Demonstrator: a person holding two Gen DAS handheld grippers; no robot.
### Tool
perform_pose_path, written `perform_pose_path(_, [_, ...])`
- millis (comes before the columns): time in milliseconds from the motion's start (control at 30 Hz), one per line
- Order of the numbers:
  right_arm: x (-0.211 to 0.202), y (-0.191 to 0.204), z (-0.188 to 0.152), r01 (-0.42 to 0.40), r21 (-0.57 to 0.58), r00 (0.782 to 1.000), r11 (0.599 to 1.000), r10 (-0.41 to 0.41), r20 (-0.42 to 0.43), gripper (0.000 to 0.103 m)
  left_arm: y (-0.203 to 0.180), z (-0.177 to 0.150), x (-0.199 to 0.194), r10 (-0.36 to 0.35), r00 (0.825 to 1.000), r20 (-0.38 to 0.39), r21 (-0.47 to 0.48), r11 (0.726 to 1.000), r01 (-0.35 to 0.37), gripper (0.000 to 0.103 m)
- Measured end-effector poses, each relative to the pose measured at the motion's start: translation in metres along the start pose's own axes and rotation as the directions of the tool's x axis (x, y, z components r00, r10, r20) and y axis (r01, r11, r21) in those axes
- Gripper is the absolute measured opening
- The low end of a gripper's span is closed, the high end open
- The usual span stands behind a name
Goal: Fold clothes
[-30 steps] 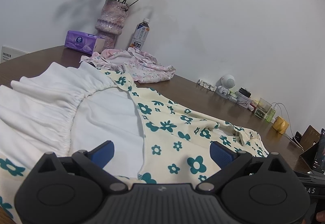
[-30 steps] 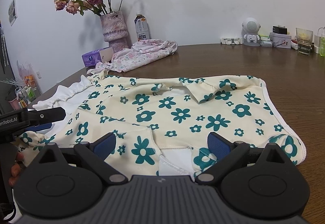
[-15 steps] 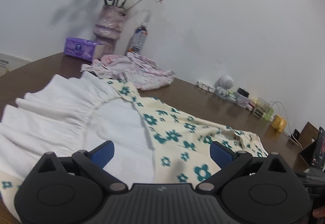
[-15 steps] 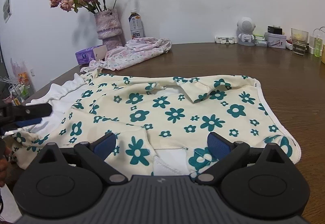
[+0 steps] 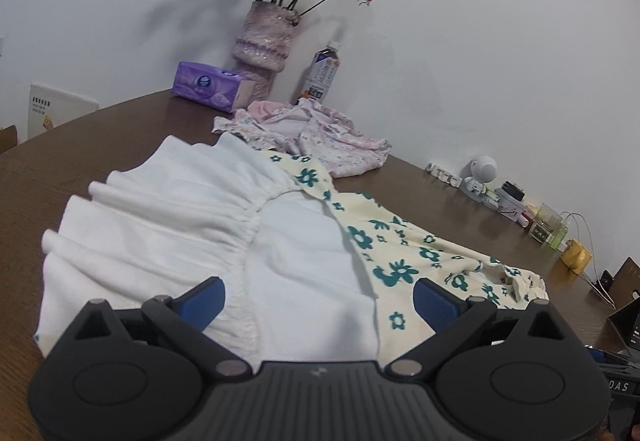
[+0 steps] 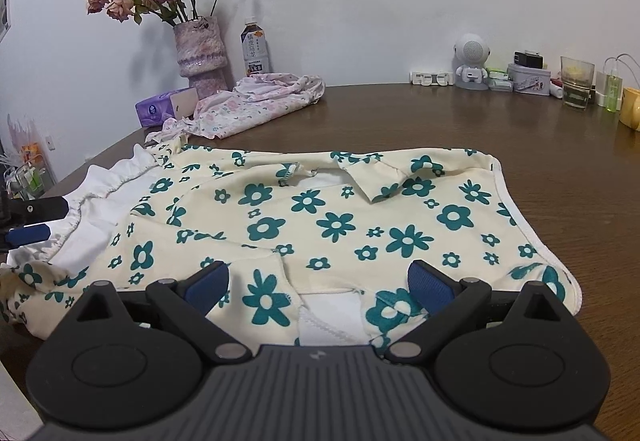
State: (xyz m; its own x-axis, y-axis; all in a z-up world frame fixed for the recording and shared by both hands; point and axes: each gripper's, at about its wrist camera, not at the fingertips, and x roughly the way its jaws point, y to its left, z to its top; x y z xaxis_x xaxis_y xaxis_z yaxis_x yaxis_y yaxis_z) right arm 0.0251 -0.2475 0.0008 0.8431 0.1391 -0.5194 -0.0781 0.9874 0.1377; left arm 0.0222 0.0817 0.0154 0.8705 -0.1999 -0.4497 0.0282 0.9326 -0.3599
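Left wrist view: left gripper (image 5: 319, 299) spread above floral dress (image 5: 400, 265); right gripper (image 6: 318, 287) spread, empty, over its hem; brown table (image 6: 460, 121).

Left hand-held gripper (image 5: 319, 299): jaws spread wide, blue pads (image 5: 208, 297) well apart, nothing between them; pointed level and forward. Right hand-held gripper (image 6: 319, 283): jaws likewise spread wide, blue pads (image 6: 430, 283) apart, empty; held low, level, facing forward.
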Motion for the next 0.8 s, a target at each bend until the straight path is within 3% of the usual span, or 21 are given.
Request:
perform_pose_path(467, [-0.004, 0.005, -0.003, 0.04, -0.007, 0.999, 0.999, -0.04, -0.004, 0.098, 0.009, -0.006, -0.004, -0.01, 1.0, 0.028, -0.015, 1.0, 0.011, 0.101])
perform_pose_path(800, [-0.011, 0.008, -0.001, 0.048, -0.015, 0.999, 0.999, -0.048, -0.004, 0.098, 0.004, -0.002, -0.011, -0.018, 0.999, 0.037, 0.032, 0.999, 0.016, 0.101])
